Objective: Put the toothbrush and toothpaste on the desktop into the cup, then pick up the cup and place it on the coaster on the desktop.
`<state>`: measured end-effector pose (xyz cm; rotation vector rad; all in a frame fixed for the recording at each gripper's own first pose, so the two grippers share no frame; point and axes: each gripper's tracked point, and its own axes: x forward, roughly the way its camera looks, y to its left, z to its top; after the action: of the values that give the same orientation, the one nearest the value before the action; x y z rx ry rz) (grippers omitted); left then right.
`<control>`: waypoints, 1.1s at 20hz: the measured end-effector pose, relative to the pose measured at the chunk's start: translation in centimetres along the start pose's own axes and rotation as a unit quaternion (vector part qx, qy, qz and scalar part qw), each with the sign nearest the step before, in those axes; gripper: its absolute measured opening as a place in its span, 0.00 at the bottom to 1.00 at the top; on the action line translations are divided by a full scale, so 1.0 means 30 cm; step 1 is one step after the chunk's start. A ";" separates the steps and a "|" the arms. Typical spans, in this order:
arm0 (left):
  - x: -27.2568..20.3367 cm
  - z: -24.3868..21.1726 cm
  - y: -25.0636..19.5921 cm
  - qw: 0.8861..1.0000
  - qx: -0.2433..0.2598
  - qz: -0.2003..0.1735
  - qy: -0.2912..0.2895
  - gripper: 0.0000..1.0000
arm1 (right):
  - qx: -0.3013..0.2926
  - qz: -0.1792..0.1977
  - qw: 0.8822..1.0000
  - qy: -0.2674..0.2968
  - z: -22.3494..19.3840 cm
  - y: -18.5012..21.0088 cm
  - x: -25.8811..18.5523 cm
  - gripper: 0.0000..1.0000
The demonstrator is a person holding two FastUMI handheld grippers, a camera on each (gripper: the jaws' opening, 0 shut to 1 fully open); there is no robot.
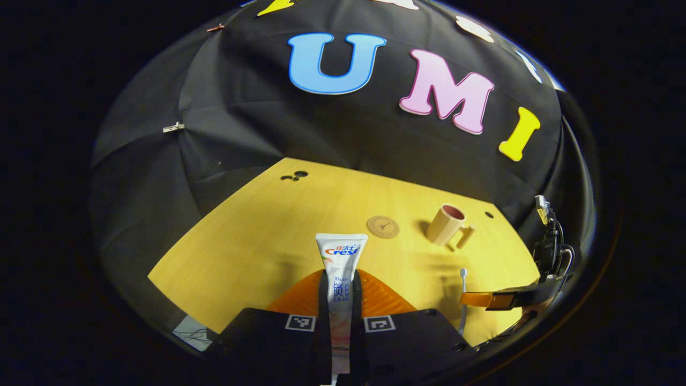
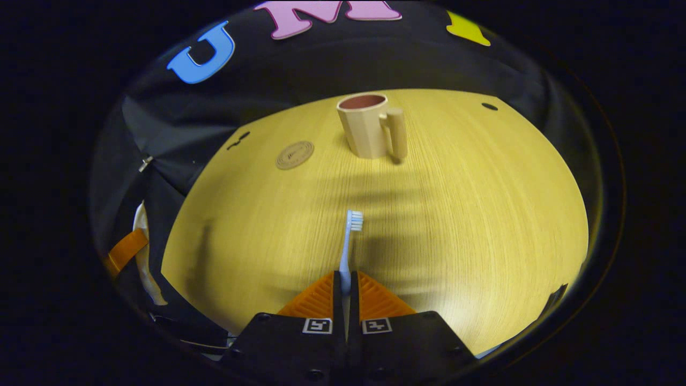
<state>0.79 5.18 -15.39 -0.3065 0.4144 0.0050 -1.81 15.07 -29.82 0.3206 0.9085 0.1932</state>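
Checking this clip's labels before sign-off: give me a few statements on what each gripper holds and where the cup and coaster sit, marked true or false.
1. The left gripper is shut on the white toothpaste tube. True.
2. The right gripper is open. False: it is shut on the light blue toothbrush.
3. The beige handled cup stands on the round brown coaster. False: it stands apart, on the wooden desktop.
4. The cup is upright. True.
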 end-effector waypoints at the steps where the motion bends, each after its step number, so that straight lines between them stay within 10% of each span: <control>1: 0.016 0.039 -0.049 1.000 -0.005 -0.014 -0.014 0.18 | -0.001 0.008 1.000 -0.024 0.055 0.000 -0.029 0.05; 14: 0.492 0.484 -0.850 0.963 -0.016 -0.199 -0.183 0.18 | -0.076 0.018 0.984 -0.160 0.271 -0.187 -0.256 0.05; 22: 0.841 0.396 -0.887 0.972 -0.036 -0.132 -0.192 0.19 | -0.073 0.001 0.985 -0.157 0.253 -0.359 -0.205 0.05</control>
<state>30.37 -18.16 -7.29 -0.4217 -0.0137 -0.1779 0.86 1.71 -24.72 0.2072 0.5780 0.2030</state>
